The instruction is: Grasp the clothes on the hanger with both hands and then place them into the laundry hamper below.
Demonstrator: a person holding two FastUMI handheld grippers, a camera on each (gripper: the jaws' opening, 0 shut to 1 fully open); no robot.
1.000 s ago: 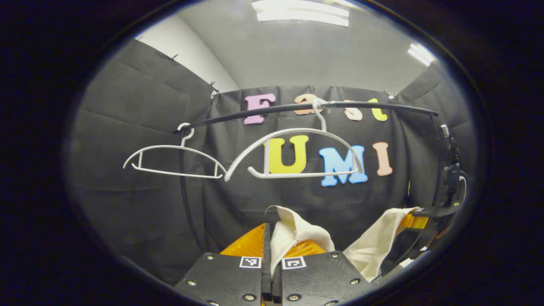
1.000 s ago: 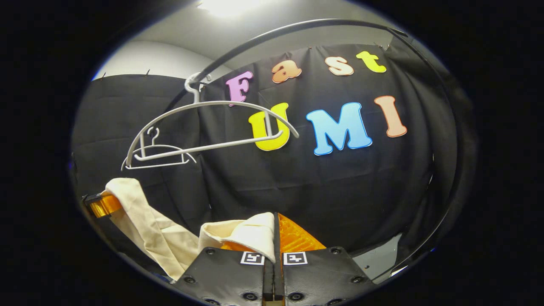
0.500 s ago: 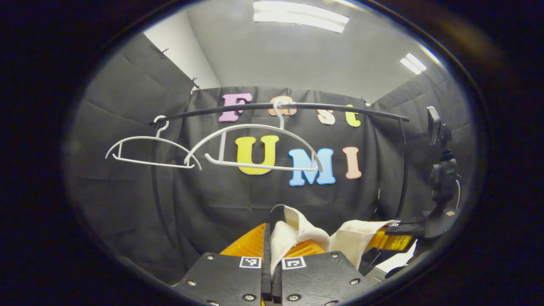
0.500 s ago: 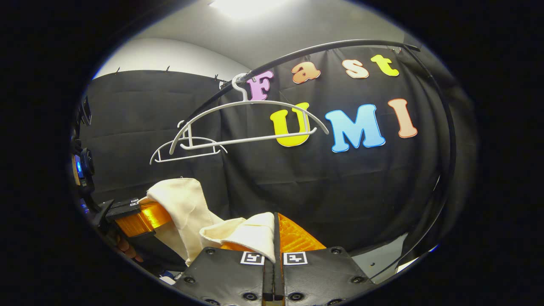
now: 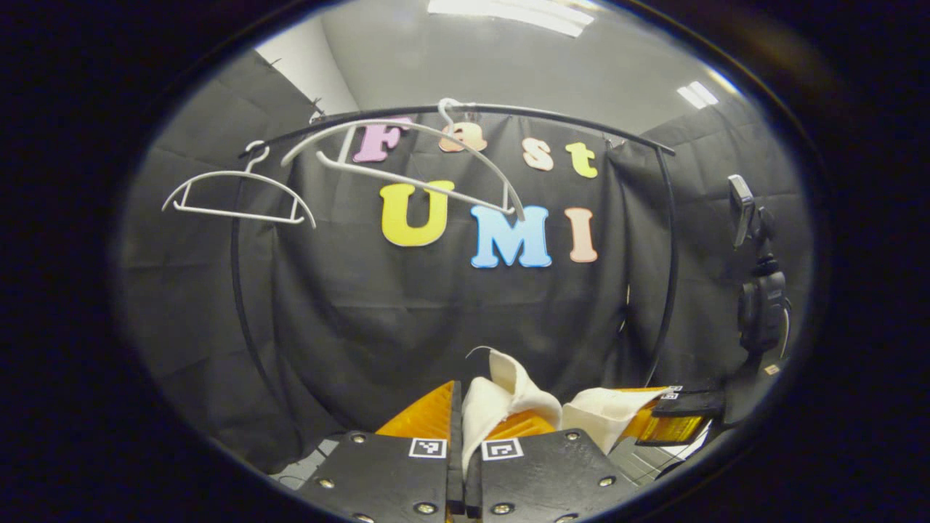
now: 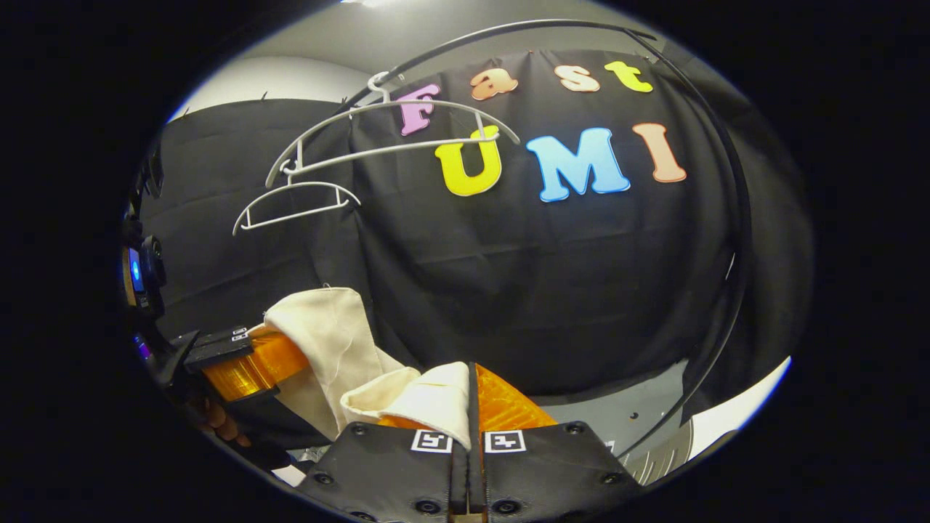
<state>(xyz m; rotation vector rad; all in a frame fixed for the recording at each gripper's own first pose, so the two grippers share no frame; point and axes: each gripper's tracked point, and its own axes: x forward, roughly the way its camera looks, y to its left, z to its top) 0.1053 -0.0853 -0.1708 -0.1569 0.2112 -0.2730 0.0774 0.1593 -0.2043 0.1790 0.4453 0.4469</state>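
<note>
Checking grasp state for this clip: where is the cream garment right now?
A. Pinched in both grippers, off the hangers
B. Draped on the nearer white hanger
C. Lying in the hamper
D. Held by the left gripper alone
A: the cream garment is clamped in the right gripper and the left gripper; both white hangers hang bare.

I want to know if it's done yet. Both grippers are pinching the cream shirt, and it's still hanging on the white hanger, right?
Not quite. The cream shirt is off the hanger: in the right gripper view both white hangers hang bare on the rail. The rest holds: the left gripper and right gripper each pinch the shirt.
</note>
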